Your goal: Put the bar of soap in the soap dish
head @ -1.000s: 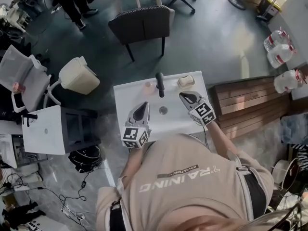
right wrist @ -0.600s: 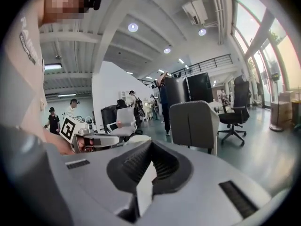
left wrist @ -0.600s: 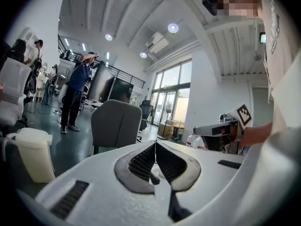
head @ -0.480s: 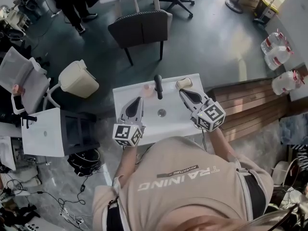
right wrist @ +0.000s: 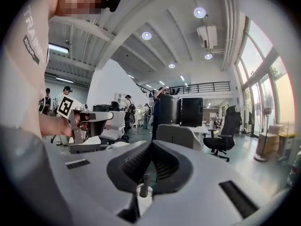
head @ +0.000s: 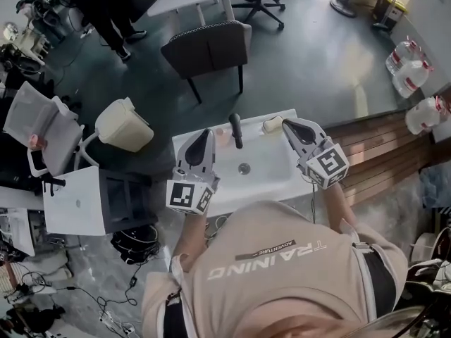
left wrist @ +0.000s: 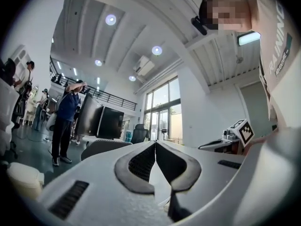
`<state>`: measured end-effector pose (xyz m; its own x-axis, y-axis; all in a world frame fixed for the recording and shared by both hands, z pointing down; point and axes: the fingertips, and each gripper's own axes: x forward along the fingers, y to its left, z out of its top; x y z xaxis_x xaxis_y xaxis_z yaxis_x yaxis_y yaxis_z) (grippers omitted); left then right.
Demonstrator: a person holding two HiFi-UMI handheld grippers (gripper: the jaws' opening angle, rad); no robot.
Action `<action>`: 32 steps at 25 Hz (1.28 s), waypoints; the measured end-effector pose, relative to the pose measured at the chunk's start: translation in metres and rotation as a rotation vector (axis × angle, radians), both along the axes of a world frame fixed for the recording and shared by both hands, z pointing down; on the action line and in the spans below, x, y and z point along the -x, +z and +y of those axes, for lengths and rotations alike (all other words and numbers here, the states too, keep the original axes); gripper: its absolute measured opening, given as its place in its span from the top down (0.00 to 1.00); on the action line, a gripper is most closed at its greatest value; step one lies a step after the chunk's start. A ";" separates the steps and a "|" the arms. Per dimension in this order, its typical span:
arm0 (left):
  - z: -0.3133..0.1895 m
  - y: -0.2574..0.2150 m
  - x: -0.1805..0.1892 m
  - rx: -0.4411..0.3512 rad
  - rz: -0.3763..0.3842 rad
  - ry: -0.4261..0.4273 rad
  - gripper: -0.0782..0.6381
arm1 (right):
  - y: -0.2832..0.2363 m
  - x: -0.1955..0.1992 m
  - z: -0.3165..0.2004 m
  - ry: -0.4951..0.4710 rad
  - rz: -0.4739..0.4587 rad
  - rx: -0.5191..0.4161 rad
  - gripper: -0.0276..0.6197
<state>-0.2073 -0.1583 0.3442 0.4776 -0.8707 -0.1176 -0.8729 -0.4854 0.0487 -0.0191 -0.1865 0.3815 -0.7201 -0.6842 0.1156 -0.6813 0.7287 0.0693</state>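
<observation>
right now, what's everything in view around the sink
sink: one, white, below both claws
tap: one, black, sink's back rim
cream item: one, rim right of tap; soap or dish unclear
pink item: one, rim left of tap
chair: one, dark grey, behind sink
bin: one, beige, floor left of sink
water jugs: about three, clear, far right
wooden platform: one, brown, right of sink
left claw: one, grey, shut, empty, over sink's left
right claw: one, grey, shut, empty, near cream item

The sink [head: 268, 178] at the frame's centre looks smooth, glossy white; its faucet [head: 236, 129] is dark and matt. The left gripper [left wrist: 155, 143] and right gripper [right wrist: 151, 143] have matt grey plastic shells; their fingers [right wrist: 129, 166] carry ribbed black pads. At right, the slatted bench [head: 377, 146] is brown wood.
</observation>
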 end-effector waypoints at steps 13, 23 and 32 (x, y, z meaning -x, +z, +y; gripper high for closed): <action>0.010 0.040 0.012 0.113 -0.054 -0.083 0.88 | 0.001 -0.011 -0.003 0.039 0.000 -0.026 0.94; 0.005 0.049 0.016 0.131 -0.026 -0.091 0.88 | -0.002 -0.011 -0.003 0.067 0.001 -0.041 0.94; 0.000 0.070 0.016 0.170 0.000 -0.088 0.88 | 0.012 -0.015 -0.006 0.079 0.015 -0.002 0.94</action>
<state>-0.2233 -0.1586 0.4137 0.3986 -0.9165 0.0349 -0.9118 -0.3918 0.1231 -0.0041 -0.1929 0.3939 -0.6621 -0.7388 0.1252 -0.7353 0.6728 0.0814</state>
